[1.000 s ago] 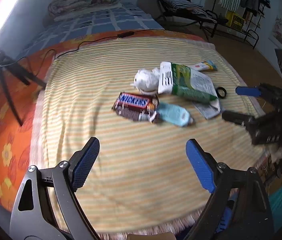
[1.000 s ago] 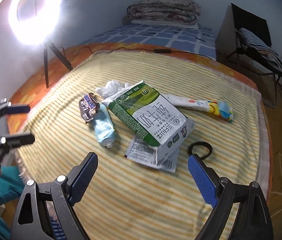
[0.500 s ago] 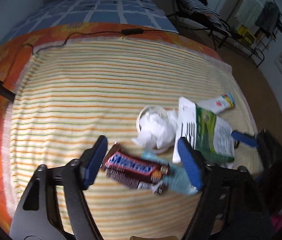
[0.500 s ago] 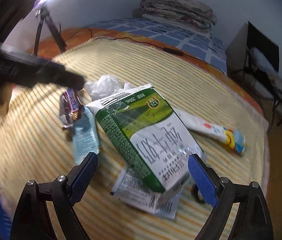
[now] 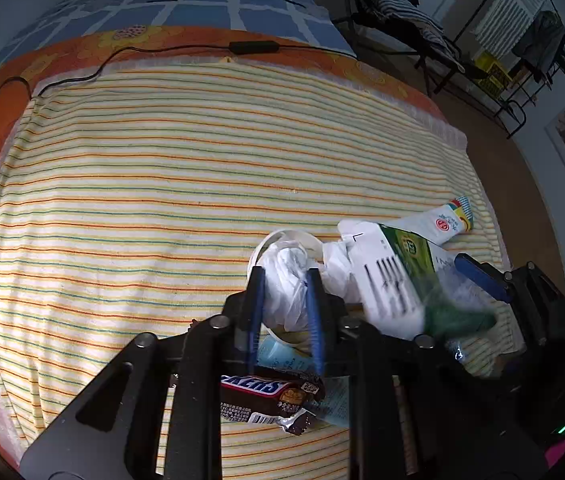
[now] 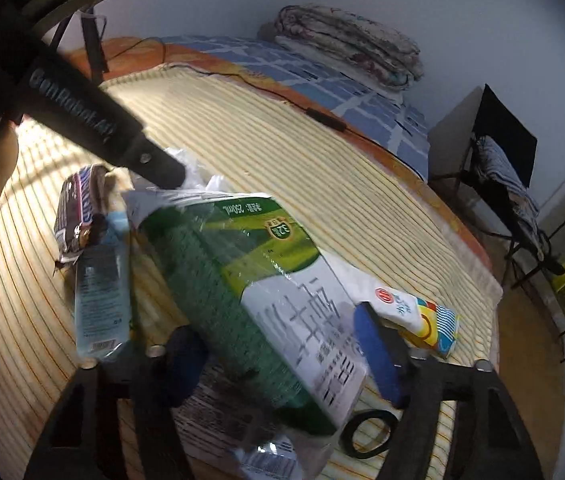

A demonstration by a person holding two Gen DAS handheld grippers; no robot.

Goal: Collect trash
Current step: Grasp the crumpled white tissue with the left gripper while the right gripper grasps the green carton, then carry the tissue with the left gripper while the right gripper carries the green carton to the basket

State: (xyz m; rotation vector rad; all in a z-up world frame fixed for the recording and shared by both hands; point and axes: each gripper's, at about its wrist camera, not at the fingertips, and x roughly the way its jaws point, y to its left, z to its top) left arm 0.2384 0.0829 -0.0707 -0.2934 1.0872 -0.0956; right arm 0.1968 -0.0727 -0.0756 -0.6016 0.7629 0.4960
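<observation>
Striped bedspread (image 5: 162, 184): green-white carton (image 6: 250, 304) (wrinkled film).

Both wrist views look steeply down, close, sharing the milk carton (image 5: 402, 276).

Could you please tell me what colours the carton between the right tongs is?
The carton is mainly green and white, with a lighter yellow-green band near its top; the right wrist view shows it best.

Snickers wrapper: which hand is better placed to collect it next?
Neither is free. The left gripper is nearer, with the Snickers wrapper just beneath it, but pinches crumpled white tissue. The right gripper straddles the green carton.
</observation>
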